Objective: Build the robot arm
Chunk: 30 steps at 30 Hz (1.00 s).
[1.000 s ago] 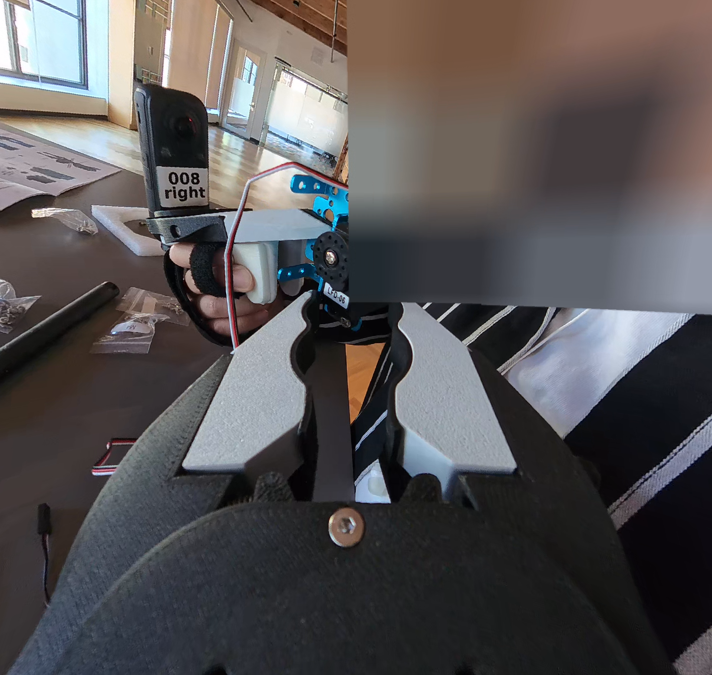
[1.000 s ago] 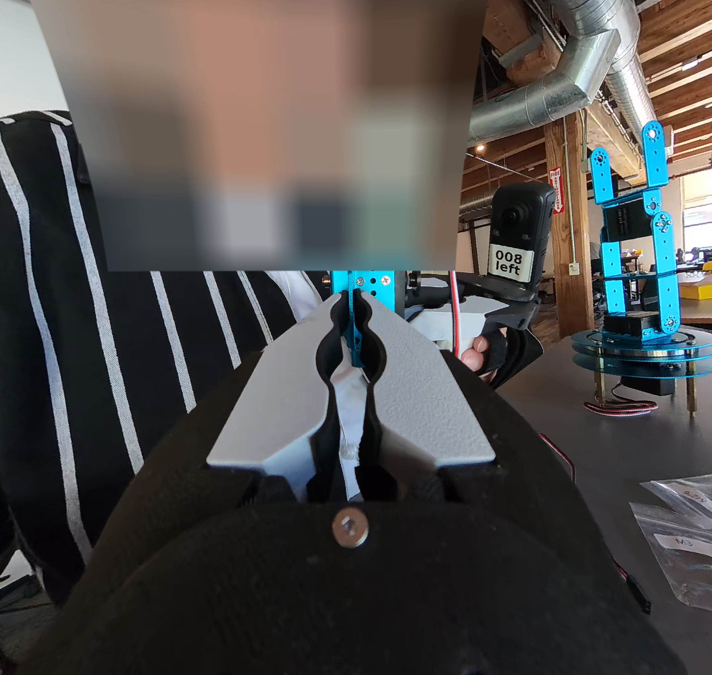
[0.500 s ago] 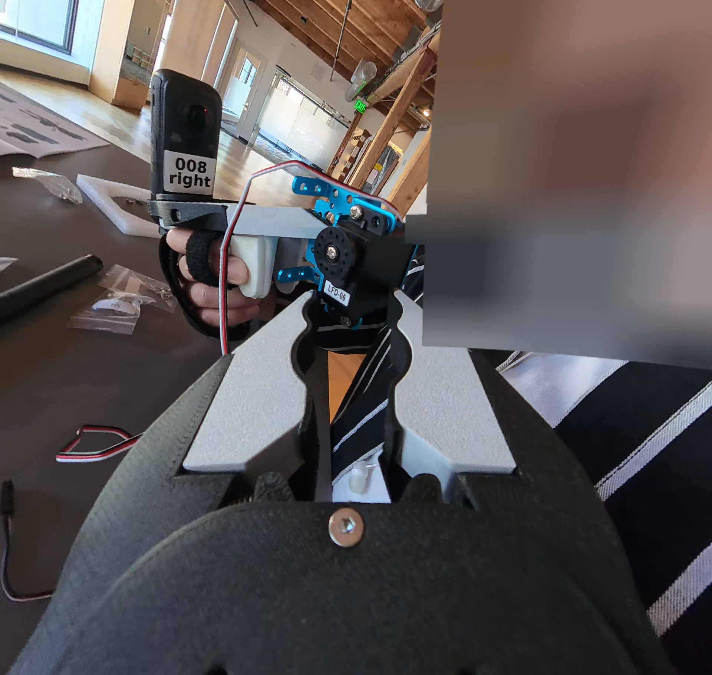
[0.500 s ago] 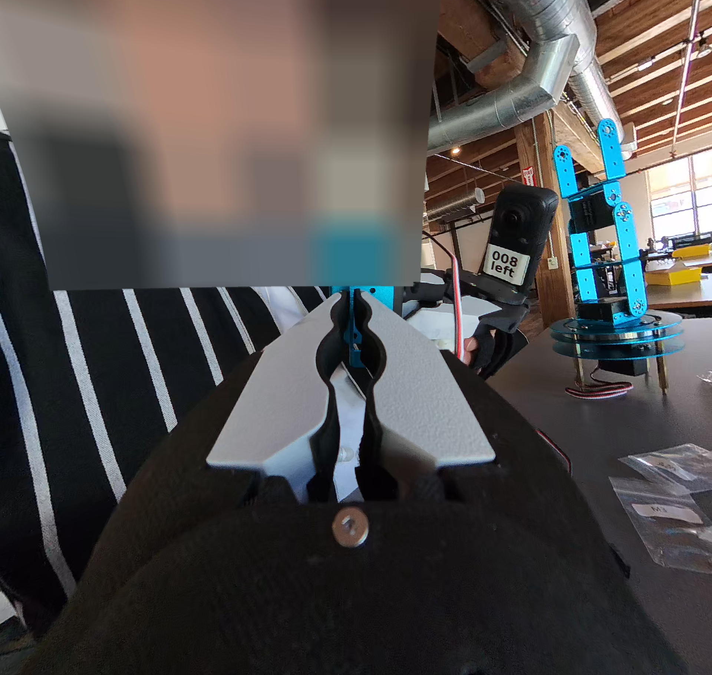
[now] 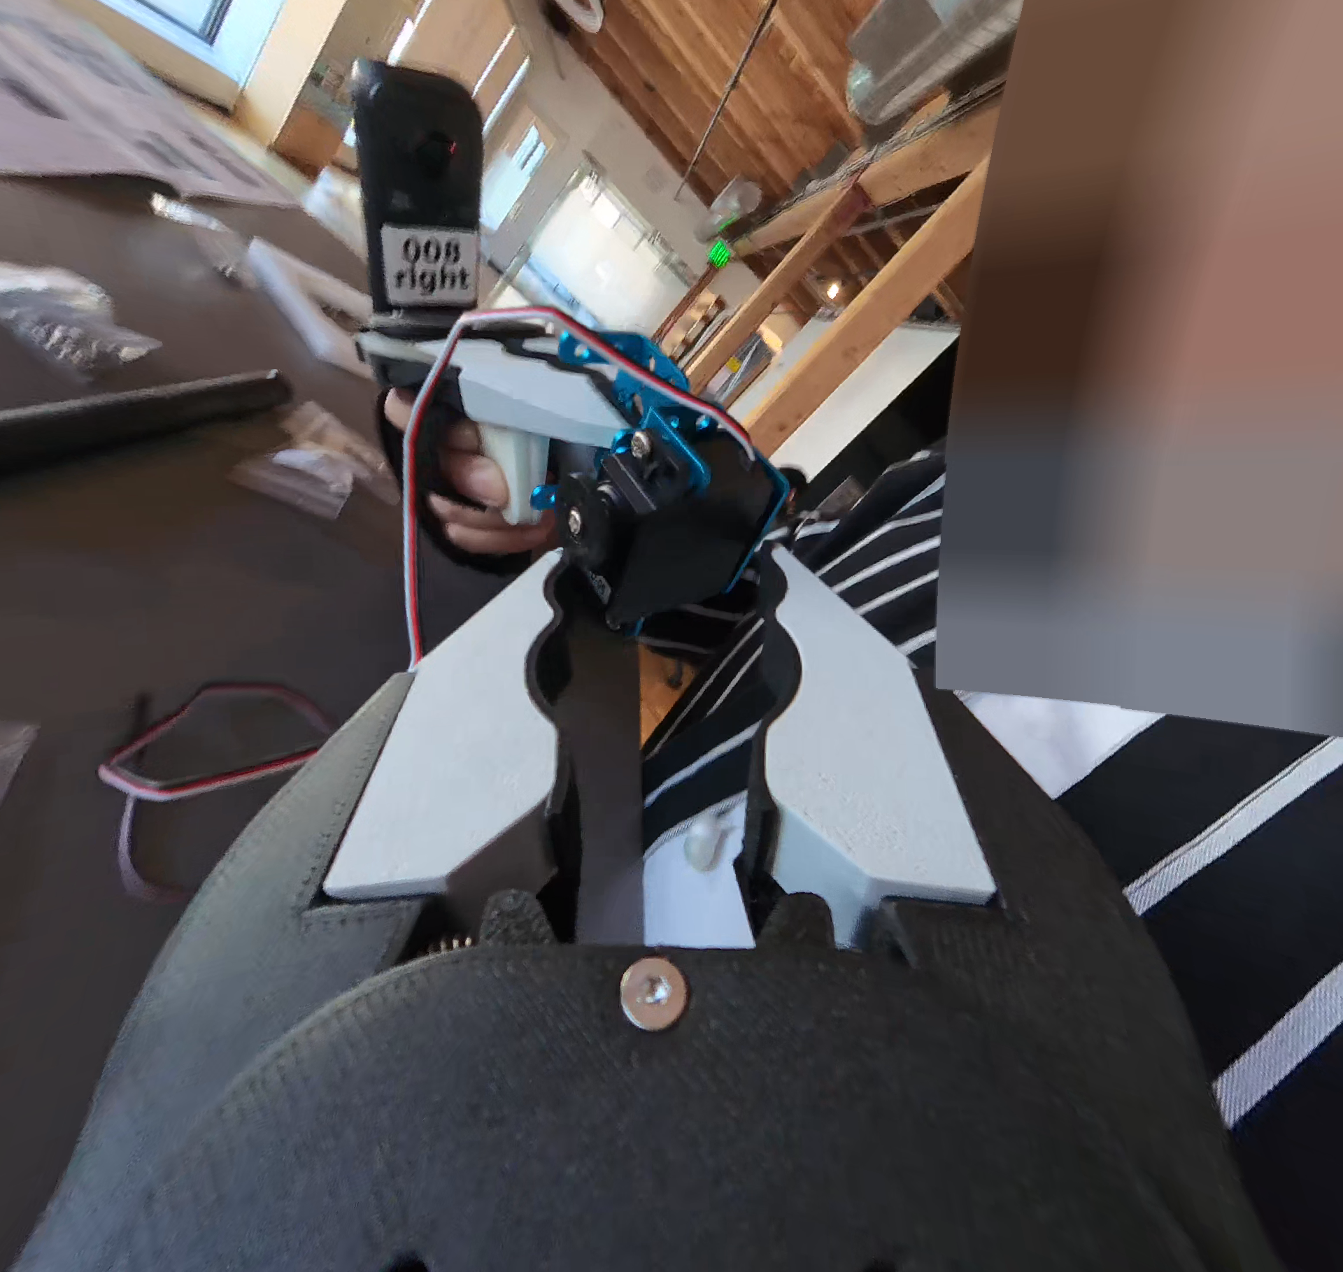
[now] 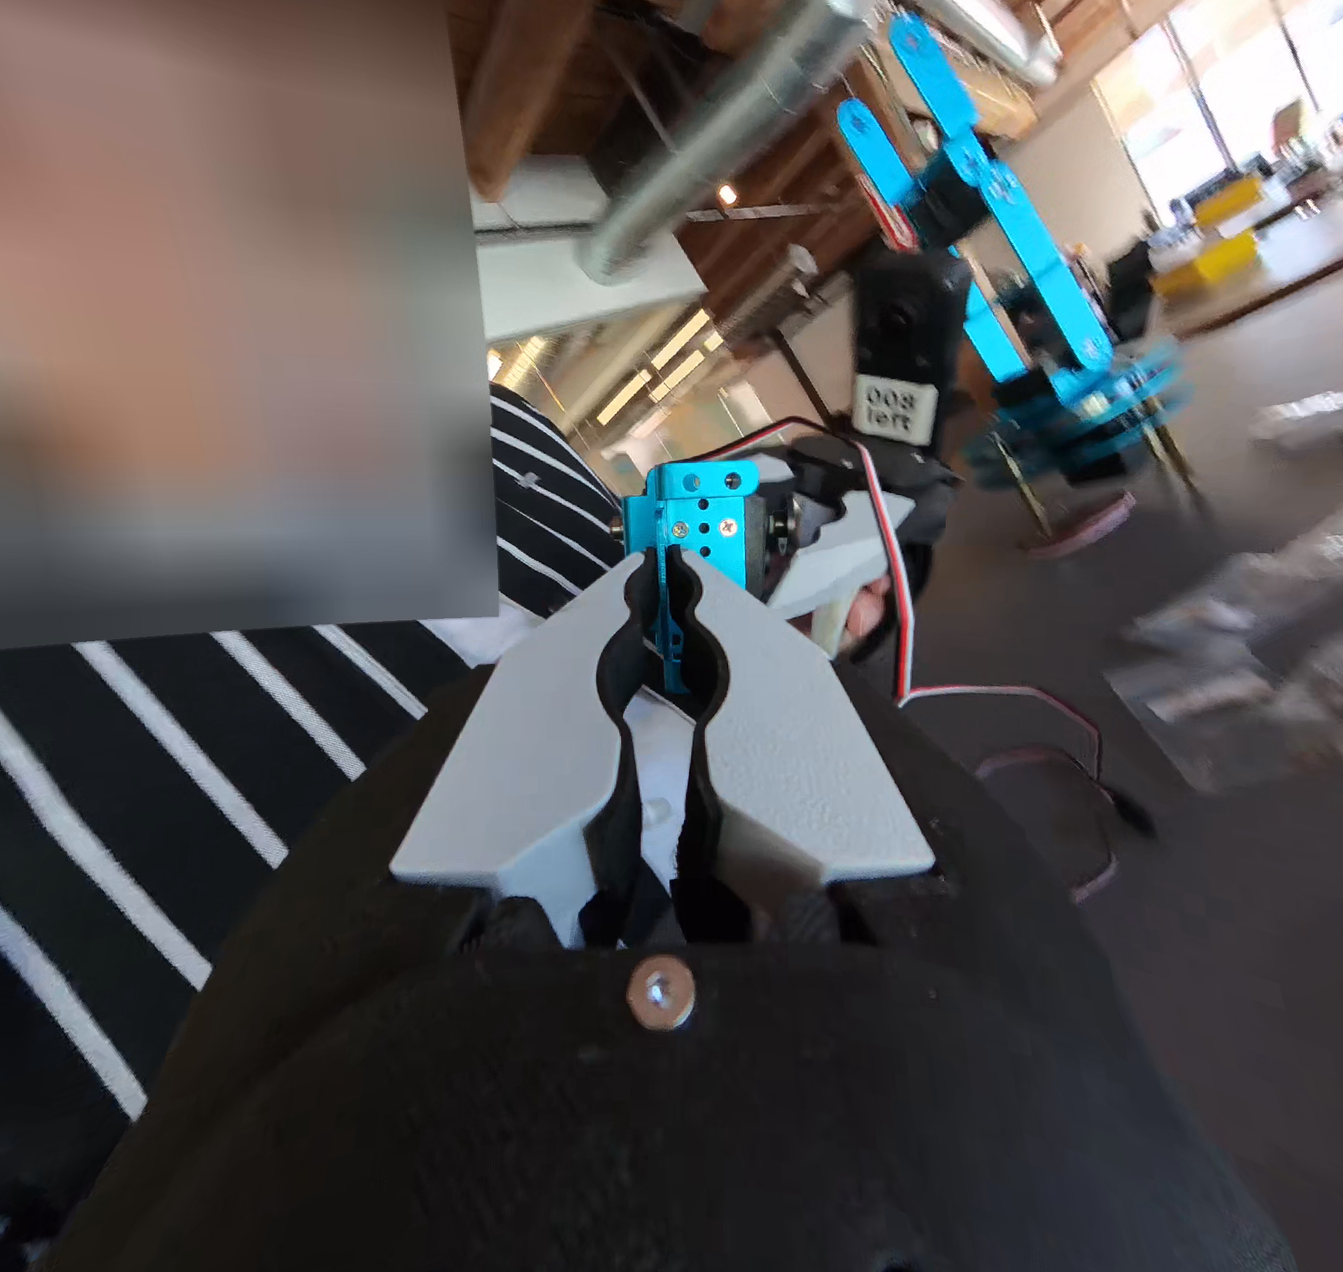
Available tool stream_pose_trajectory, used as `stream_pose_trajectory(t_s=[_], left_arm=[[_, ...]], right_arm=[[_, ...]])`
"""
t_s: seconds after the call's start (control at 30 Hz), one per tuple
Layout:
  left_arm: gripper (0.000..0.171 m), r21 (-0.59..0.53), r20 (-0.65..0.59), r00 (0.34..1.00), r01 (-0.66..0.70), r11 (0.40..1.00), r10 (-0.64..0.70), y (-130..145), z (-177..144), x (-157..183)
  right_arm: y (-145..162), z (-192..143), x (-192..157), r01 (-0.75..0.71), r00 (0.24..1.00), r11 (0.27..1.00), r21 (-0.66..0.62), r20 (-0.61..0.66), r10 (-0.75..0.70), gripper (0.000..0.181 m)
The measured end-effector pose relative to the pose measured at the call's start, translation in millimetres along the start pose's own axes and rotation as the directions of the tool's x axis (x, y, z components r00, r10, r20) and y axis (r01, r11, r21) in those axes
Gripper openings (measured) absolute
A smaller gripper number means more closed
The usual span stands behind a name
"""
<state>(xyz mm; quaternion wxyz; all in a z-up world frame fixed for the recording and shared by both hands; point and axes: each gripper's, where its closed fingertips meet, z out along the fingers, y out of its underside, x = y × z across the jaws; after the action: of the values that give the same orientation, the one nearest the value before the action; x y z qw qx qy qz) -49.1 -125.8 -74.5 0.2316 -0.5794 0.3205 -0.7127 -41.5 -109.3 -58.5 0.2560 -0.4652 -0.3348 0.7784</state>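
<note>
At frame centre the right gripper point(image 6: 672, 563) pinches a blue bracket point(image 6: 701, 503), while the left gripper point(image 5: 663, 569) has its jaws spread around the black servo point(image 5: 679, 521), grip unclear.

Black servo point(image 5: 672, 525) in blue metal bracket point(image 6: 679, 540), held above the dark table point(image 5: 182, 583), tilted; red-white-black lead point(image 5: 421, 496) trails off it.

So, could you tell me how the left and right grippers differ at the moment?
The right gripper is shut on a blue bracket; the left gripper is open, jaws wide apart. The right grips the bracket's edge; the left only has its black motor at the tips. Both have white fingers.
</note>
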Motion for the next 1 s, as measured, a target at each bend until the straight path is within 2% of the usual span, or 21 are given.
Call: stream_pose_trajectory(t_s=[0.2, 0.3, 0.4, 0.47, 0.77, 1.0], left_arm=[[0.058, -0.051, 0.129, 0.990, -0.046, 0.998, 0.052, 10.5, -8.9, -17.5], [0.063, -0.045, 0.230, 0.958, -0.164, 0.986, 0.170, 2.7, -14.6, -21.5], [0.055, -0.081, 0.315, 0.895, -0.305, 0.949, 0.315, -5.0, -20.4, -18.1], [0.054, -0.129, 0.365, 0.841, -0.378, 0.917, 0.398, -6.7, -23.1, -17.2], [0.054, -0.262, 0.407, 0.641, -0.601, 0.755, 0.651, -7.3, -16.5, 4.1], [0.054, -0.307, 0.412, 0.601, -0.617, 0.725, 0.685, -13.1, -11.7, 16.4]], right_arm=[[13.3, 1.6, 18.1, -0.017, 0.995, 0.998, -0.066, -0.094, 0.010, 0.000], [10.2, 2.4, 17.4, 0.114, 0.983, 0.991, -0.074, -0.134, -0.123, 0.000], [6.4, 4.1, 14.8, 0.255, 0.947, 0.963, -0.089, -0.176, -0.267, 0.000], [5.3, 4.9, 14.4, 0.301, 0.929, 0.949, -0.097, -0.195, -0.315, 0.000], [5.8, 14.2, -10.2, 0.556, 0.810, 0.822, -0.124, -0.143, -0.569, 0.000], [2.8, 15.9, -21.2, 0.585, 0.796, 0.806, -0.095, -0.122, -0.592, 0.000]])
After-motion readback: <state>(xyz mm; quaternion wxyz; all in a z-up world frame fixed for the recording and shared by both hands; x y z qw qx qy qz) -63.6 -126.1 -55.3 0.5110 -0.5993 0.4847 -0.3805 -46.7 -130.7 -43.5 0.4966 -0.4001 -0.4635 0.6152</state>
